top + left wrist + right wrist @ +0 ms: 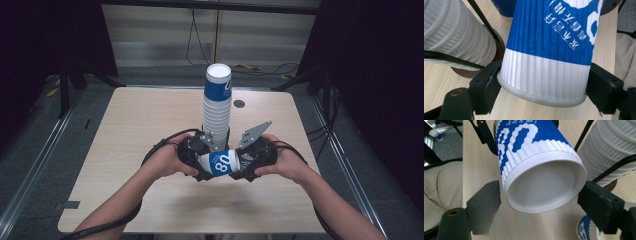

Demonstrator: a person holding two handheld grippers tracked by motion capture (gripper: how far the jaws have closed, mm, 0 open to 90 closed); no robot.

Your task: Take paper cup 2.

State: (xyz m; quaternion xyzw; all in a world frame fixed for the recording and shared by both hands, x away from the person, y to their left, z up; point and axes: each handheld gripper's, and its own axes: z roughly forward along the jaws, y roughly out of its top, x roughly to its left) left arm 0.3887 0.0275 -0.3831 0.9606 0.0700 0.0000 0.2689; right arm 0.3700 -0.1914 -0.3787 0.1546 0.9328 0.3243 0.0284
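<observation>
Table [125, 150]: pale wood-grain laminate, rounded corners, matte.

Cup stack [217, 107]: tall column of nested paper cups standing upside down at mid-table, behind the hands. Ribbed white walls, stepped rims showing down the column, top one blue-banded. It seems to sit on a dark round base, visible in the left gripper view [474, 70]; I can't tell what that base is.

Single cup [222, 163]: held lying level between the two grippers, above the near half of the table, just in front of the stack. Corrugated paper sleeve, tapered cone, blue print over a white band, rolled rim, recessed flat bottom.

Left gripper [541, 87]: jaws partly open, both black pads pressed on the cup's white band just behind its rolled rim. Firm hold.

Right gripper [539, 202]: jaws stand wide either side of the cup's closed bottom end. Far pad looks to be touching or nearly so, near pad stands clear with table showing in the gap. Not a grip.

My read on the step: hand-over, or one cup just pulled off a nested pair, with the left side carrying the load.

Next move calls for: right either closes squarely on the base or backs clear. Ribbed paper crushes easily, so squeeze lightly.
</observation>
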